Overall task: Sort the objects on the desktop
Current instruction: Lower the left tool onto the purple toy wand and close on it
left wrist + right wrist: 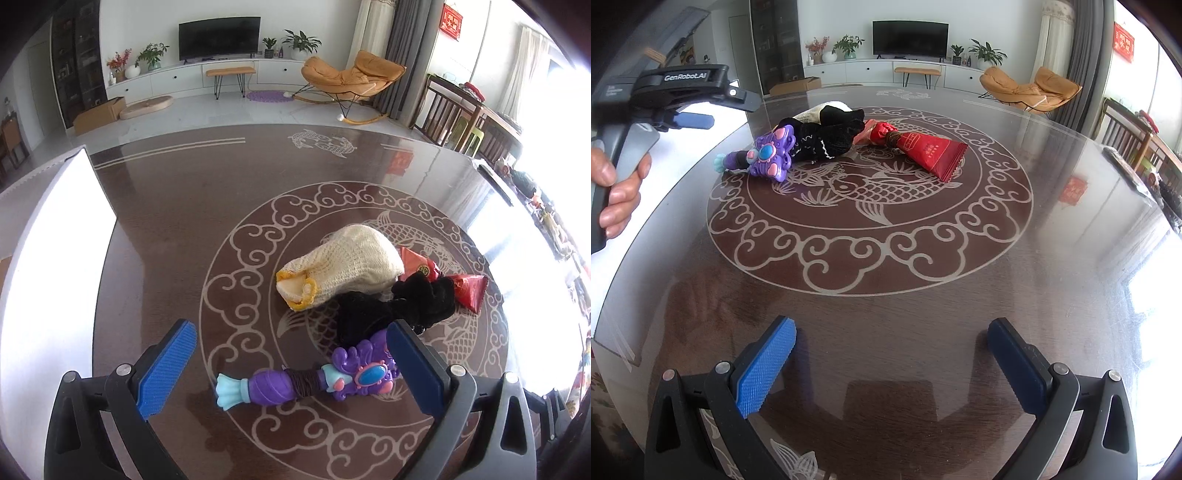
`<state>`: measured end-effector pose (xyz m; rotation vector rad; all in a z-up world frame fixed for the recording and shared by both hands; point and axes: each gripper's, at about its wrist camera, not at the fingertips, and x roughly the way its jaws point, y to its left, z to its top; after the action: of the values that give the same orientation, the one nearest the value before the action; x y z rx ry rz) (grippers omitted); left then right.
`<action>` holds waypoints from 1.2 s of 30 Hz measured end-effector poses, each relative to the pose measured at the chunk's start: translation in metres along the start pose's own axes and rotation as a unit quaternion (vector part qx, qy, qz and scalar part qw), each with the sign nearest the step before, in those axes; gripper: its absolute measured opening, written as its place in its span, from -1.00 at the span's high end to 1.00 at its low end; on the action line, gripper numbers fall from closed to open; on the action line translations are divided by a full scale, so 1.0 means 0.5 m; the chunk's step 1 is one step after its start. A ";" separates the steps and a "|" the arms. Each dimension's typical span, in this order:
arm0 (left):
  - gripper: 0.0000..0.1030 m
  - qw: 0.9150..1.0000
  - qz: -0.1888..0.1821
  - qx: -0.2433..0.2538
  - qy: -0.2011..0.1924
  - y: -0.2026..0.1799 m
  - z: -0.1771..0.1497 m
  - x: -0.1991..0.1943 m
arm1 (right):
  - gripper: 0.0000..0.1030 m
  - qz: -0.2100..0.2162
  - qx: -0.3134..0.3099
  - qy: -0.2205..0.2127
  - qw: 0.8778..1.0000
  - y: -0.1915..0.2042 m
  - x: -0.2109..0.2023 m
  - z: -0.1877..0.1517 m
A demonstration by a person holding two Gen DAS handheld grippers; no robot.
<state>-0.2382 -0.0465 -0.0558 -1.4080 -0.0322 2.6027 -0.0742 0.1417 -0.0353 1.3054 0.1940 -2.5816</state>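
Desktop objects lie in one cluster on your worktop [923,332], a dark glossy surface with a pale carp-and-cloud medallion; the cluster sits at the far side of that medallion in the right wrist view.

Largest of the cluster is the cream knitted glove [343,267], its yellow-trimmed cuff pointing left in the left wrist view. Touching its near edge is the black fabric item [391,308], bunched and partly overlapping the glove. Two red snack packets follow: one red packet [929,153] lies flat and pointed toward the right in the right wrist view, and beside it a second red packet [417,264] is partly hidden behind the black fabric. Nearest to you is the purple toy wand [306,380], lying on its side with its light-blue end to the left and its jewelled head against the black fabric.

Your left gripper [291,369] is released, jaws wide, straddling the wand without touching it. Your right gripper [892,363] is likewise released, over bare worktop, well apart from the cluster. Your left hand [618,190] wraps the left gripper's handle.
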 end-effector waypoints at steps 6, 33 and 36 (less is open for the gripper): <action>-1.00 0.995 -0.045 0.033 0.082 -0.027 -0.044 0.048 | -1.00 0.000 0.000 0.000 1.000 0.000 0.000 0.000; 0.22 0.997 0.074 0.000 -0.013 -0.058 -0.157 -0.014 | -1.00 0.000 0.000 0.000 1.000 0.000 0.001 0.000; 0.22 0.997 0.074 0.005 -0.024 -0.041 -0.208 -0.048 | -1.00 0.000 0.000 0.000 1.000 0.000 0.001 0.000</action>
<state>-0.1358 -0.0376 -0.0912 -1.3956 0.0814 2.7510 -0.0747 0.1416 -0.0358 1.3049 0.1942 -2.5818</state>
